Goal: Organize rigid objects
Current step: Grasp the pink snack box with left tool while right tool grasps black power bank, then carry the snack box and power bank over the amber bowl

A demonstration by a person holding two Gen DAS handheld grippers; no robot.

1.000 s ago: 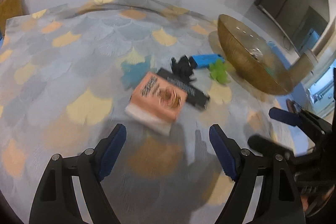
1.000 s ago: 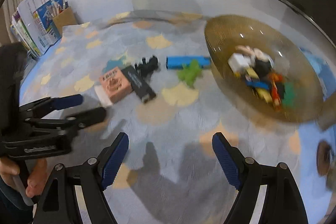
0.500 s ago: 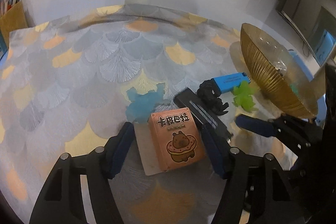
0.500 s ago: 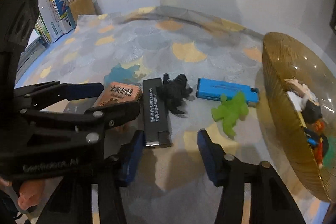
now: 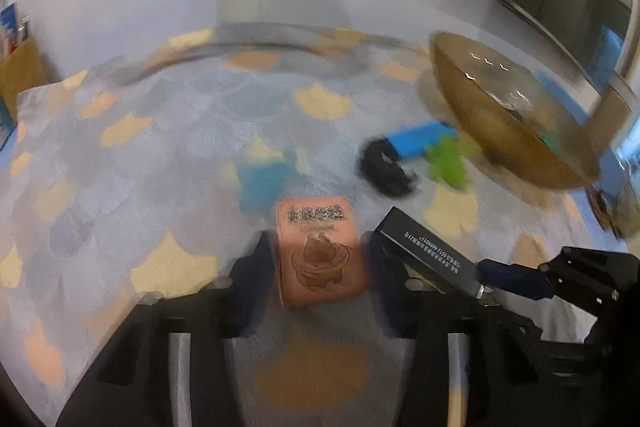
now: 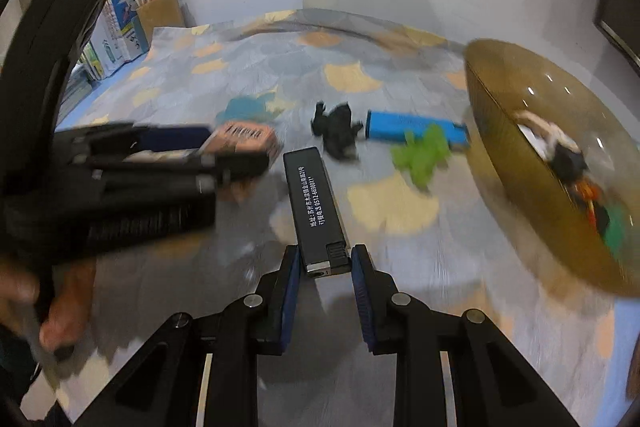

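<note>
An orange box (image 5: 316, 227) with a cartoon animal sits between the fingers of my left gripper (image 5: 320, 259). Its jaws are closing and the pads touch the box's two sides. The right wrist view shows that left gripper (image 6: 212, 147) at the left with the orange box (image 6: 248, 137). My right gripper (image 6: 325, 259) is shut on the metal end of a long black lighter (image 6: 314, 195) with white print. The lighter points away from me. In the left wrist view the black lighter (image 5: 424, 249) lies right of the box, with a blue finger (image 5: 516, 279) of the right gripper at its end.
A golden bowl (image 6: 500, 131) holding several small toys stands at the right. A blue lighter (image 6: 412, 127), a green toy (image 6: 424, 153), a black toy (image 6: 336, 129) and a teal toy (image 6: 244, 107) lie on the patterned cloth. Books and a pencil box (image 6: 156, 11) stand at the back left.
Both grippers came down and closed, the left around the orange box, the right onto the black lighter. The lighter now stands apart from the box.
</note>
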